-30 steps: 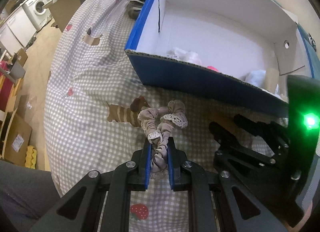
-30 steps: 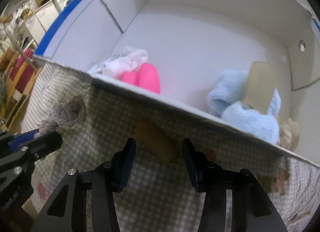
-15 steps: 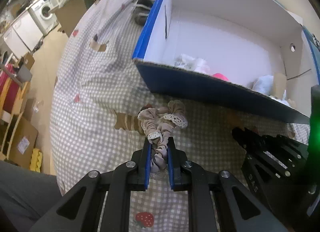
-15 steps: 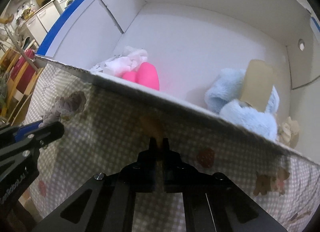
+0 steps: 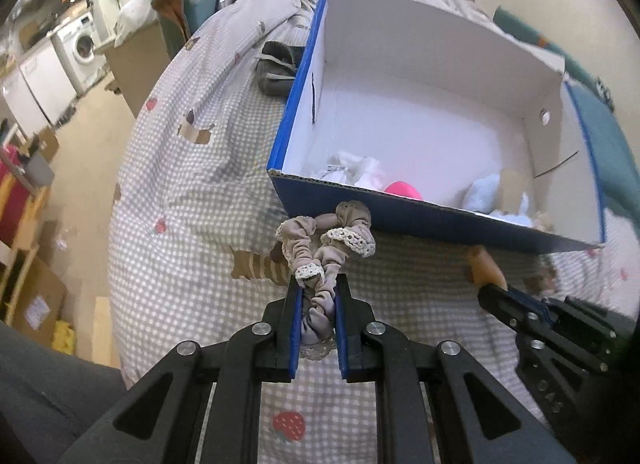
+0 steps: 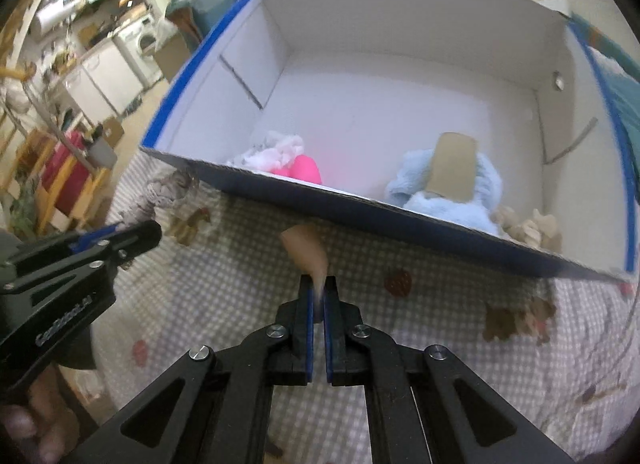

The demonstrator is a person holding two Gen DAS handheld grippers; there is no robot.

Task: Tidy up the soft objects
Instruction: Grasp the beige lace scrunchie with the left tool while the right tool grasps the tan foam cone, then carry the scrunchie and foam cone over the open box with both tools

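My left gripper (image 5: pixel 318 284) is shut on a beige lace-trimmed scrunchie (image 5: pixel 326 240), held above the checked bedspread just before the blue box's near wall (image 5: pixel 420 213). My right gripper (image 6: pixel 319 284) is shut on a small tan soft piece (image 6: pixel 306 250), lifted off the bedspread below the box's front wall (image 6: pixel 360 203). Inside the white-lined box lie a white fluffy item (image 6: pixel 272 149), a pink item (image 6: pixel 306 169), a light blue plush (image 6: pixel 448 191) with a brown card on it and a cream item (image 6: pixel 528 225). The right gripper shows in the left view (image 5: pixel 494 292), the left gripper in the right view (image 6: pixel 150 229).
A grey sock (image 5: pixel 274 67) lies on the bedspread (image 5: pixel 192 191) left of the box. The bed's left edge drops to the floor with cardboard boxes (image 5: pixel 36 304) and a washing machine (image 5: pixel 80 47) beyond. A teal cushion (image 5: pixel 608 143) lies right of the box.
My right gripper shut on the tan piece and lifted it off the bedspread. Both grippers have risen, so more of the box's inside shows. The left gripper kept its hold on the scrunchie.
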